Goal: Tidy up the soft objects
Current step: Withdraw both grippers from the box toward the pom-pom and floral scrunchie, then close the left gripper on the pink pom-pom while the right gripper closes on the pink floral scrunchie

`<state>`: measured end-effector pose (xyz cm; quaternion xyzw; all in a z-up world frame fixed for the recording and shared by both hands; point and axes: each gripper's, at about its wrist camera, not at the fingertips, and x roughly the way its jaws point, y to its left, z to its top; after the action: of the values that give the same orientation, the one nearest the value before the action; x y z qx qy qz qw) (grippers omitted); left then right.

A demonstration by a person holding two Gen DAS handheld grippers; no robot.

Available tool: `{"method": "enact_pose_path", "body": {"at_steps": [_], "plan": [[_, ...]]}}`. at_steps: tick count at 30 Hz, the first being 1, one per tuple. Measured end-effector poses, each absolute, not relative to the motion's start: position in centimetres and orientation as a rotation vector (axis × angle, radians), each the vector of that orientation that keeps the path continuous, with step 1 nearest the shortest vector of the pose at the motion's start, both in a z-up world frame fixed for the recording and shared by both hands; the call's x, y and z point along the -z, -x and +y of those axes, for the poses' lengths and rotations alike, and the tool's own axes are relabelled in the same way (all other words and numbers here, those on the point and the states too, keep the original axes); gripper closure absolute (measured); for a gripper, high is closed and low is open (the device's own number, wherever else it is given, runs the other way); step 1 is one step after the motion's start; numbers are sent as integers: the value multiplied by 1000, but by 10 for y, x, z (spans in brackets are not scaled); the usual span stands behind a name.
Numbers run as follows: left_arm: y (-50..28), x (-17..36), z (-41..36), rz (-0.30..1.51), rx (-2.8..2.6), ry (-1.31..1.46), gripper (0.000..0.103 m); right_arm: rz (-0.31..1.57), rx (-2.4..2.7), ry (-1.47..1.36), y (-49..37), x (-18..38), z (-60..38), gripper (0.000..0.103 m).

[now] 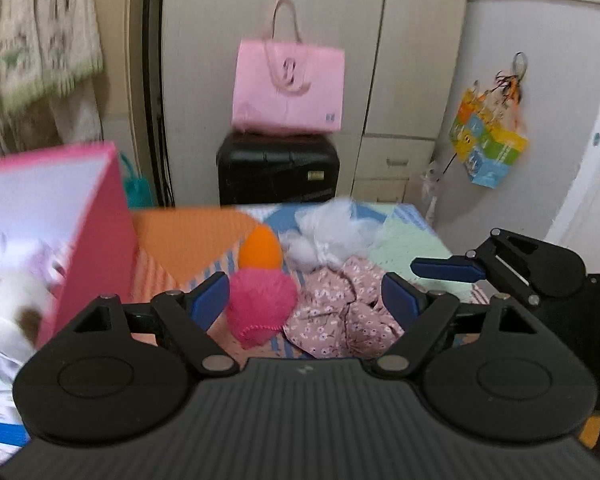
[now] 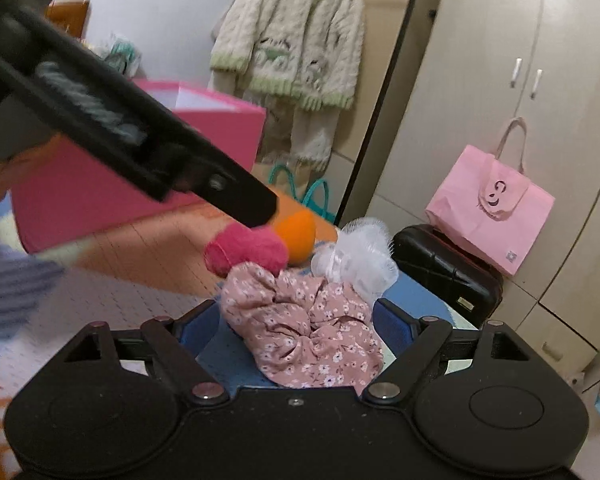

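At nine o'clock in our left wrist view stands the pink box [image 1: 88,232], white plush inside. Our left gripper [image 1: 306,300] is released, nothing pressed, the magenta yarn ball [image 1: 262,306] between its fingers, the orange sponge [image 1: 260,250] behind at twelve. At three o'clock our right gripper [image 2: 296,326] is also released, straddling the floral scrunchie [image 2: 304,328], white mesh pouf [image 2: 360,256] at one o'clock.

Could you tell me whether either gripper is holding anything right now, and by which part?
Nothing is held. The left gripper is open around the pink yarn ball; the right gripper is open around the floral cloth.
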<state>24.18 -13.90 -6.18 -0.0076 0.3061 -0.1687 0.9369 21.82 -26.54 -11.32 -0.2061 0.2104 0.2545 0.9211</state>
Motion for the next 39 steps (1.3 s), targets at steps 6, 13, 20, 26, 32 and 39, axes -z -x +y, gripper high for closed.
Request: {"method": "enact_pose_path", "body": {"at_steps": [6, 13, 20, 26, 32, 39], "plan": [[-268, 84, -137, 666, 257, 65, 21, 473, -558, 369, -236, 119, -271, 13], [-285, 102, -137, 697, 200, 77, 21, 573, -558, 271, -264, 128, -279, 10], [-287, 112, -135, 701, 171, 69, 22, 637, -578, 200, -276, 139, -284, 10], [-290, 117, -138, 716, 181, 49, 44, 633, -574, 197, -277, 141, -282, 10], [-288, 116, -137, 713, 188, 47, 58, 627, -565, 184, -272, 138, -282, 29], [-274, 113, -133, 706, 210, 72, 58, 605, -491, 136, -256, 135, -284, 74]]}}
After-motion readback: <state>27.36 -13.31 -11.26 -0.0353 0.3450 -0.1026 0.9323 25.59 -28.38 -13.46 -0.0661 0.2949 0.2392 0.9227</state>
